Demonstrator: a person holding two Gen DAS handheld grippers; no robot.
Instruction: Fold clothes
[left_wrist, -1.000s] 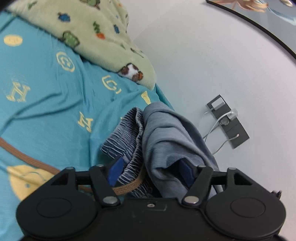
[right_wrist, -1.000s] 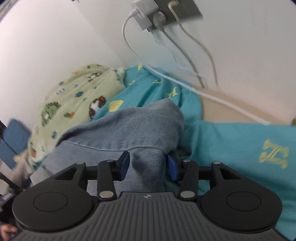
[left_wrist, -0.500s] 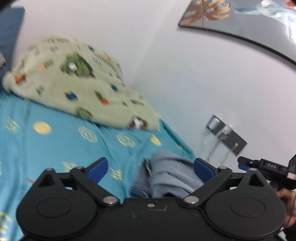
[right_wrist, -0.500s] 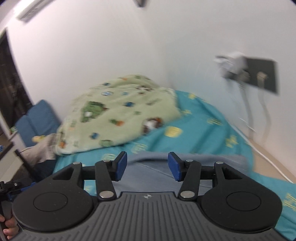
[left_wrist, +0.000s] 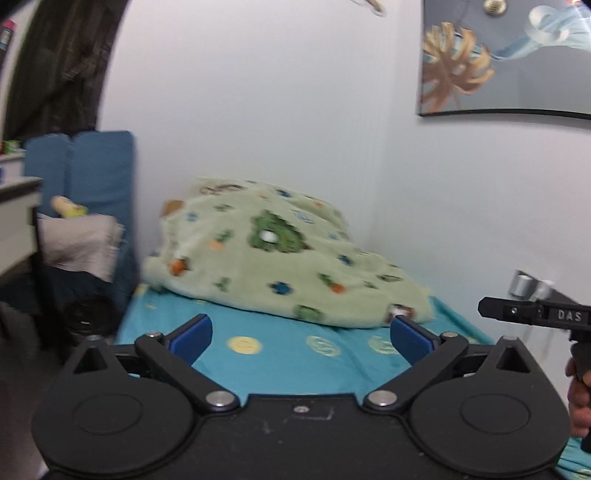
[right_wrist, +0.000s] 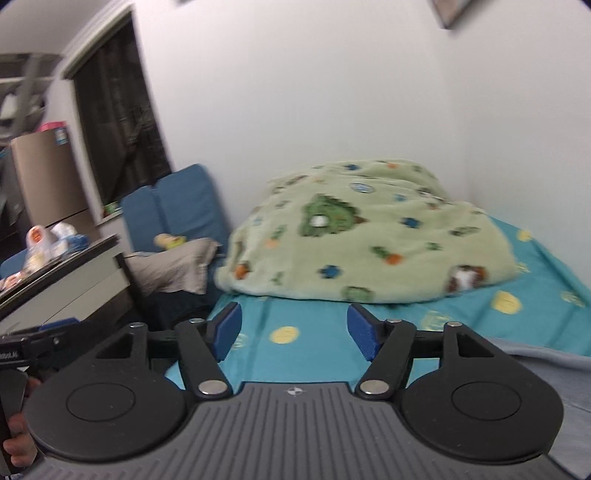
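The right gripper (right_wrist: 293, 332) was opening its blue fingers (right_wrist: 364, 332) with nothing between them above the teal bed sheet (right_wrist: 535, 321), facing a green patterned blanket (right_wrist: 369, 240), with grey clothing (right_wrist: 554, 373) at lower right.

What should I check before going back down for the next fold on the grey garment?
1. Left gripper empty: ok, blue pads apart with only the teal patterned bedsheet seen between them.
2. Right gripper empty: ok, jaws opening, nothing between them.
3. Grey fabric garment located: ok in the right wrist view, at the lower right edge; not seen in the left wrist view.
4. Fold quality: cannot tell, only an edge of the garment shows.
5. Green fleece blanket with animal prints off the garment: cannot tell; it is bunched by the wall, but most of the garment is hidden.
6. Grippers apart from each other: ok, right gripper sits at the left view's right edge.
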